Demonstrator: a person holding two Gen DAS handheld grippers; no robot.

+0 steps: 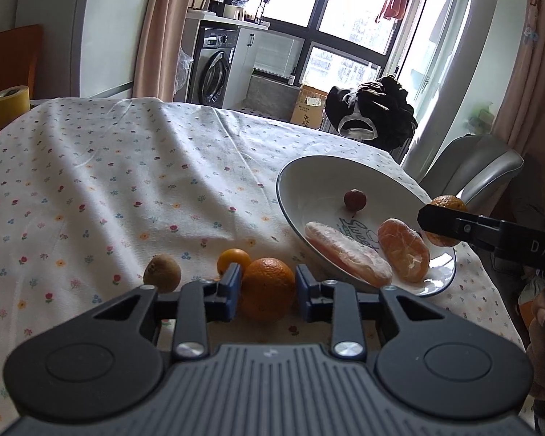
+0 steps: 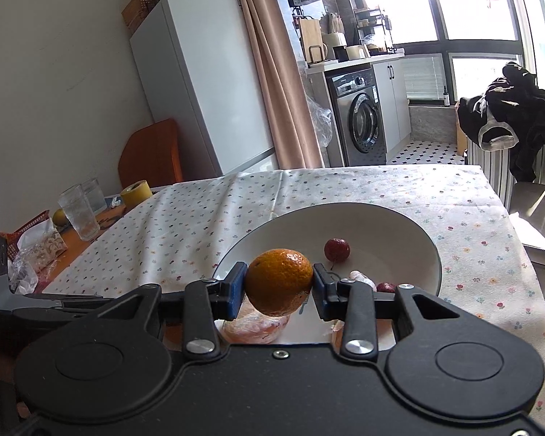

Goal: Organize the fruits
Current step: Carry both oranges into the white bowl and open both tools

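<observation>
Orange round mandarin [image 2: 279,282] clamped in my right tongs [image 2: 278,287] over the white ceramic bowl [image 2: 399,225], ready to drop; left tongs [image 1: 268,290] straddle a second orange [image 1: 268,289] at twelve o'clock, grip uncertain.

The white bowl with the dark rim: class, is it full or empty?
Neither: partly filled. The white bowl with the dark rim holds a small red fruit, a peeled orange and a plastic-wrapped piece; much bare white remains.

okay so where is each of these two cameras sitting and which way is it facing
Left wrist: on the left gripper, low over the tablecloth, facing an orange between its fingers; a hand shows at right.
Right wrist: on the right gripper, above the plate, holding a mandarin.
Shared: plate, red fruit, washing machine.
</observation>
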